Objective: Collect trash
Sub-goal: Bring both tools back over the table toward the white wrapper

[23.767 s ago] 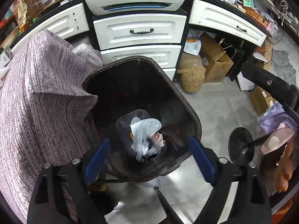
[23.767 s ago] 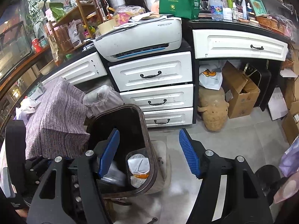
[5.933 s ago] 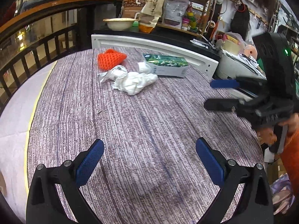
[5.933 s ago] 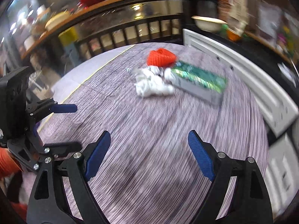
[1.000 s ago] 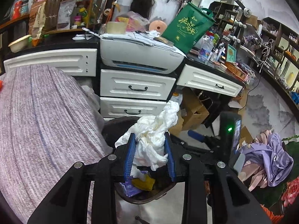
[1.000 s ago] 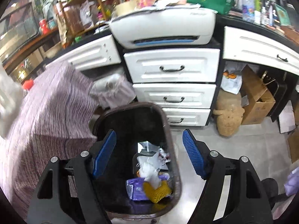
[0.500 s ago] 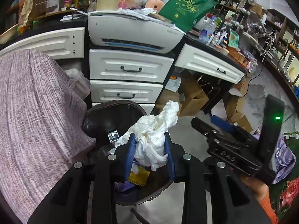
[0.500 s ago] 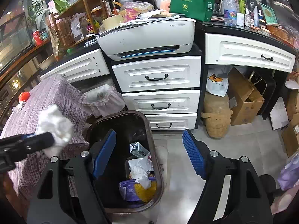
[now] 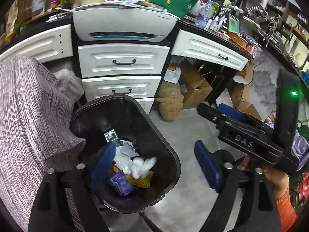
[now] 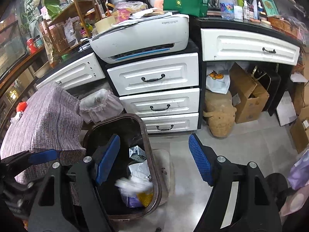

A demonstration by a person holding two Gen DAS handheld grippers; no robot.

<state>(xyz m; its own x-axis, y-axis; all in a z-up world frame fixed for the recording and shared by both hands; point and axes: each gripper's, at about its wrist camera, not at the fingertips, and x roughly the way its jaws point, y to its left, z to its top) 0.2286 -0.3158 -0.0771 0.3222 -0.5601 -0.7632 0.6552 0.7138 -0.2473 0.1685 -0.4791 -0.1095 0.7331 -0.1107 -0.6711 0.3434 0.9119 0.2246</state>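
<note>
Left hand-held gripper [image 9: 154,166] hung over trash bin [image 9: 170,154], jaws spread wide, empty. White tissue wad [image 9: 141,165] lay inside bin atop other rubbish. Right hand-held gripper [image 10: 154,162] also spread, empty, beside bin. More litter [image 10: 16,118] sat on table [image 10: 44,116].

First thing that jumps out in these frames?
The dark trash bin on the floor beside the purple-clothed table, with white crumpled tissue on top of the trash inside. The left tool hangs open and empty right over it. Behind stand white drawers with a white printer on top.
</note>
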